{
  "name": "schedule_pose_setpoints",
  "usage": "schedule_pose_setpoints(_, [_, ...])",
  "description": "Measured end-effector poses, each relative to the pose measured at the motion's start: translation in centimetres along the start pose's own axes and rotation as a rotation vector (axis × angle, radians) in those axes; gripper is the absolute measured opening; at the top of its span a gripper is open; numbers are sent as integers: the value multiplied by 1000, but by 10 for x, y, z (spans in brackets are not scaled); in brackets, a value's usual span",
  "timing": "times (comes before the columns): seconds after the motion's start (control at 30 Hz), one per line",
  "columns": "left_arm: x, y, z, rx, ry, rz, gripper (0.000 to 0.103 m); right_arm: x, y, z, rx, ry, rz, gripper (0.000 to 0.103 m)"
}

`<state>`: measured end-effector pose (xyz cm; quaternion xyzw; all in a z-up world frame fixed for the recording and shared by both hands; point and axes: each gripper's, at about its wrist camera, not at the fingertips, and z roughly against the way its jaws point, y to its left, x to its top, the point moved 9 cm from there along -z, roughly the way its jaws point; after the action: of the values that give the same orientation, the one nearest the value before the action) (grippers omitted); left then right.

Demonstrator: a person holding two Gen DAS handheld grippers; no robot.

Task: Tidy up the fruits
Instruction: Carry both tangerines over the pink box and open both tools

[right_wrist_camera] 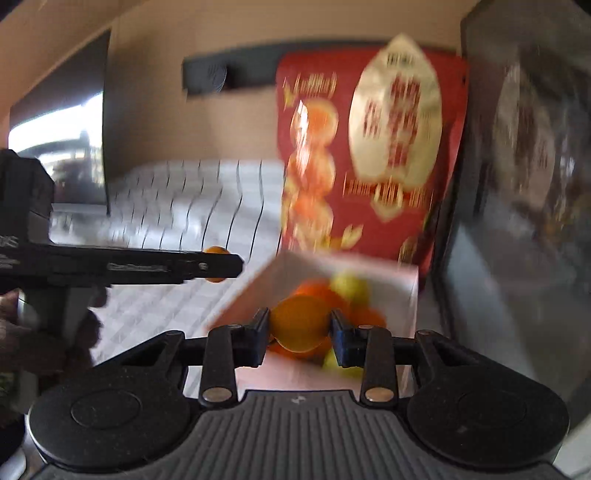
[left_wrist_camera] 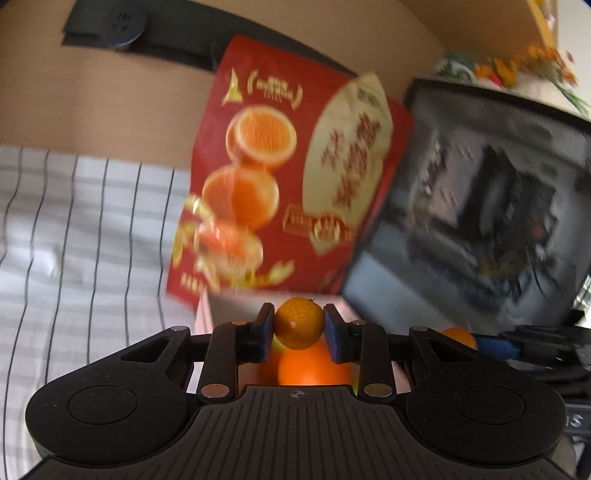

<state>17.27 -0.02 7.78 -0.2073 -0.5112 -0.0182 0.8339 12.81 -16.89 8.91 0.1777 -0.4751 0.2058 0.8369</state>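
Both tools hold oranges above the fruit box.

Left tool [left_wrist_camera: 299, 326] clamps a small orange [left_wrist_camera: 298, 324]; right tool [right_wrist_camera: 298, 328] clamps a larger orange [right_wrist_camera: 300, 322], both angled downward. Only the right view shows the white box [right_wrist_camera: 406, 280] with its remaining fruit [right_wrist_camera: 351, 288] and a hand [right_wrist_camera: 22, 332].

A striped white cloth [left_wrist_camera: 74, 221] is spread over the surface at the left. A dark framed screen [left_wrist_camera: 480, 206] is propped at the right, with blurred reflections seen in it. A tan wall [left_wrist_camera: 92, 110] is seen behind, with a dark panel [left_wrist_camera: 110, 26] mounted on it. Orange flowers [left_wrist_camera: 532, 62] are glimpsed at the upper right.
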Motion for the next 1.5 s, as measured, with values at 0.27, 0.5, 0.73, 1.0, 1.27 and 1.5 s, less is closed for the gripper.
schedule_pose_setpoints(0.27, [0, 29, -68, 16, 104, 96, 33, 64, -28, -33, -108, -29, -33, 34])
schedule_pose_setpoints(0.5, [2, 44, -37, 43, 31, 106, 34, 62, -41, -56, -114, 20, -100, 34])
schedule_pose_setpoints(0.73, [7, 47, -2, 144, -23, 54, 34, 73, -27, -96, -56, 64, -190, 34])
schedule_pose_setpoints(1.0, [-42, 67, 33, 208, 96, -2, 34, 61, -11, -122, -23, 109, -179, 58])
schedule_pose_setpoints(1.27, [-115, 57, 70, 252, 200, -78, 34, 2, 27, -67, -18, 114, -92, 70])
schedule_pose_setpoints(1.5, [-155, 42, 64, 254, 274, -120, 34, -63, 45, -30, -44, 144, -35, 81])
